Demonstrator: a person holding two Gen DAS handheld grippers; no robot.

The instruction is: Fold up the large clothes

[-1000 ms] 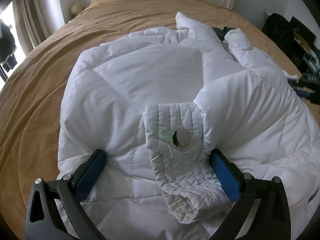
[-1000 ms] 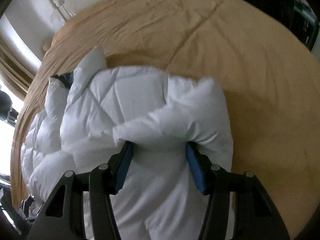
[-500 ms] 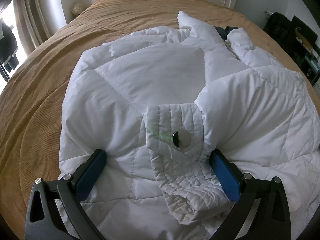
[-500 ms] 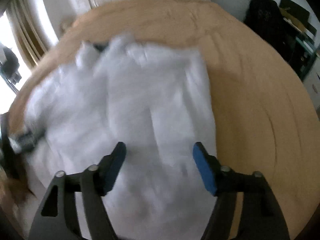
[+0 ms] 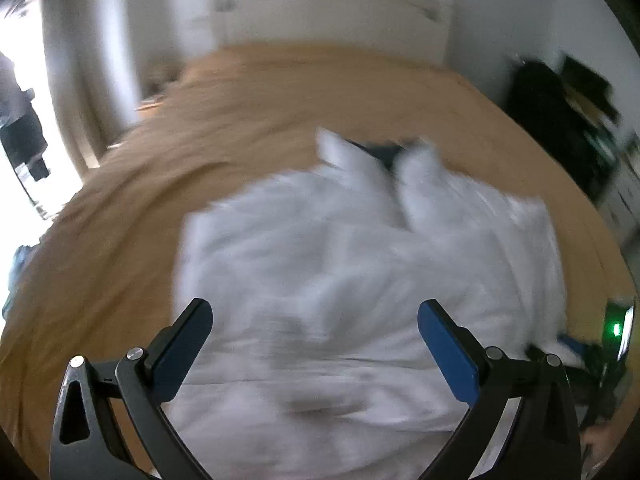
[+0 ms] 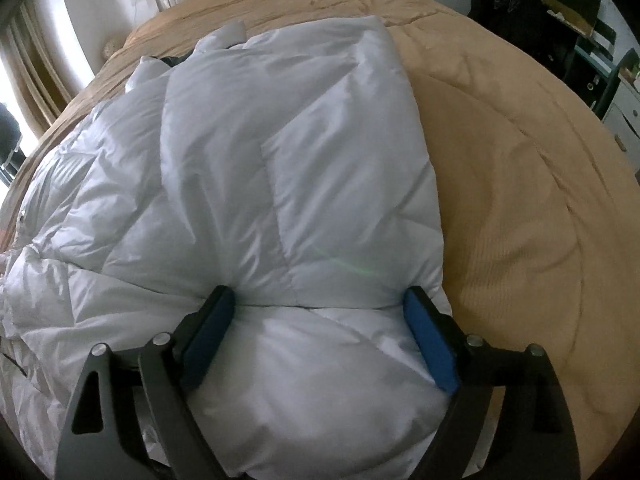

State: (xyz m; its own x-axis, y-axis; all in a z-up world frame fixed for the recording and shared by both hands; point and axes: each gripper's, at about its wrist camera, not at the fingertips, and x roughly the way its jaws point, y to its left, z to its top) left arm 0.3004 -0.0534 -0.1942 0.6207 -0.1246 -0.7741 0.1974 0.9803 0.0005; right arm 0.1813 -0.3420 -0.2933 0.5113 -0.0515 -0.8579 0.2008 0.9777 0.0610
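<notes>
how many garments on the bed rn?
1: a white puffer jacket folded on the tan bedspread, left of centre in the right wrist view, mid-frame in the blurred left one. Anything underneath it is hidden.

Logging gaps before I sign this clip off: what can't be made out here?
- Left wrist view: motion blur smears the white jacket; its seams and folds are unreadable.
- Right wrist view: the jacket's near hem is cut off by the bottom edge, behind the right gripper, whose jaws are opening.
- Shelf items at right: too small.

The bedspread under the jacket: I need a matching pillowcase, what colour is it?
Plain tan bedspread; clearest in the right wrist view.
</notes>
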